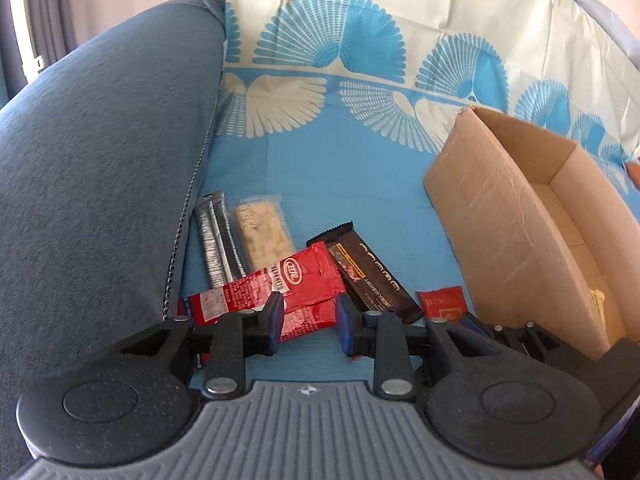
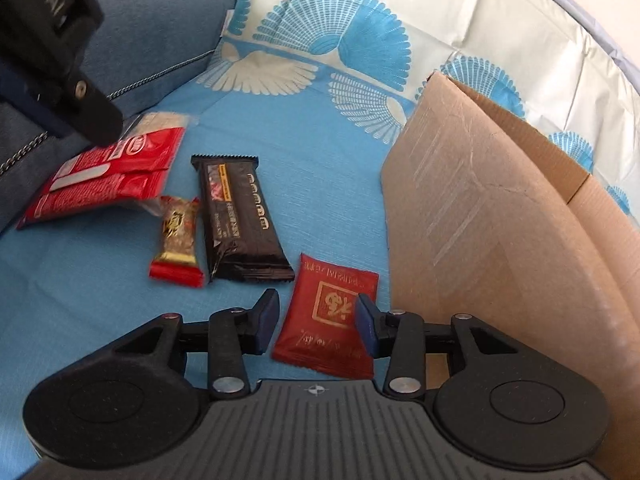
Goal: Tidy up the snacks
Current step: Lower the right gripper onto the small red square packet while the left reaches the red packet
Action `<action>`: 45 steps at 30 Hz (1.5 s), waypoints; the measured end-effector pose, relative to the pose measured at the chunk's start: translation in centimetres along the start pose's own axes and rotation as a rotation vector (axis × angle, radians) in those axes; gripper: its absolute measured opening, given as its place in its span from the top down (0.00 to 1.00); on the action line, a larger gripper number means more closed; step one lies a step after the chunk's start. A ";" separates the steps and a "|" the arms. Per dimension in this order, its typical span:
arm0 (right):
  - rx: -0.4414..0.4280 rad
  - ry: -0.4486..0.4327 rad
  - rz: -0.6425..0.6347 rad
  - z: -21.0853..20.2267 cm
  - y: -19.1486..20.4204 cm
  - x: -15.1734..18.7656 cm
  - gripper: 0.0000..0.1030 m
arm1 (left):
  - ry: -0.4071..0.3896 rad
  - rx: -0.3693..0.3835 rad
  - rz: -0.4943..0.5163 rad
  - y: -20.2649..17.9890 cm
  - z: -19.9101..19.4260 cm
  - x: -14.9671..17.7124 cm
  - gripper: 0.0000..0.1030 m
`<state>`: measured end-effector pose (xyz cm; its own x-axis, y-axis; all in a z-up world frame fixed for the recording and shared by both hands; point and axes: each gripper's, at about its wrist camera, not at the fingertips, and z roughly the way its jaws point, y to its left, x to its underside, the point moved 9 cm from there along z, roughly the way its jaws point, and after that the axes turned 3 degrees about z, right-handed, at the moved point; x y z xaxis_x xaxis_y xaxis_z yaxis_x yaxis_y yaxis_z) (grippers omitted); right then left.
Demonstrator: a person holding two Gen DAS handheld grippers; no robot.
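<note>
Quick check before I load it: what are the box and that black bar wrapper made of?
Box: looks like plain brown corrugated cardboard, matte, with scuffed tape marks and a fluted cut edge. Black bar wrapper: seemingly glossy plastic film, judging by its sheen, wrinkles and crimped, serrated ends.

Bright soft daylight, faint shadows, strong fisheye bending at edges, slight motion blur

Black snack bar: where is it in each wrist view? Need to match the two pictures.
Left wrist: black snack bar lies lower centre, just past the left gripper, slanting to the lower right, beside the red packets.
Right wrist: black snack bar lies centre-left, lengthwise up the picture, between the small gold-and-red candy and the dark red sachet.
Shared landmark: cardboard box, to the bar's right in both.
</note>
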<state>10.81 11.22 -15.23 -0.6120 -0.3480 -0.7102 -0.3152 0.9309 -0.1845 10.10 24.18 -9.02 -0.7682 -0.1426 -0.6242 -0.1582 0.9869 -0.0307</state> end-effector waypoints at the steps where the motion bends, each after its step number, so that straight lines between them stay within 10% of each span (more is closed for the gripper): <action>1: -0.008 0.001 0.020 0.1 -0.3 0.1 0.67 | -0.003 0.000 0.006 -0.2 0.0 0.0 0.70; 6: -0.028 -0.019 0.026 0.0 -0.6 0.2 0.99 | -0.020 -0.003 0.020 -0.6 0.0 -0.2 0.70; 20: -0.077 -0.005 0.033 -1.4 -0.1 0.5 1.00 | -0.018 -0.013 0.016 -0.2 -0.1 -0.2 0.64; 27: 0.023 0.007 0.096 -0.8 -2.6 0.4 0.77 | -0.019 -0.011 0.035 -0.6 0.2 -0.3 0.61; 45: -0.118 0.048 0.192 1.9 -2.9 -0.4 0.46 | -0.016 -0.020 0.033 -0.4 0.1 -0.2 0.58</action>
<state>13.39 8.90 -15.69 -0.7017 -0.1734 -0.6911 -0.2709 0.9620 0.0337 10.34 23.76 -8.98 -0.7630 -0.1084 -0.6372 -0.1452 0.9894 0.0055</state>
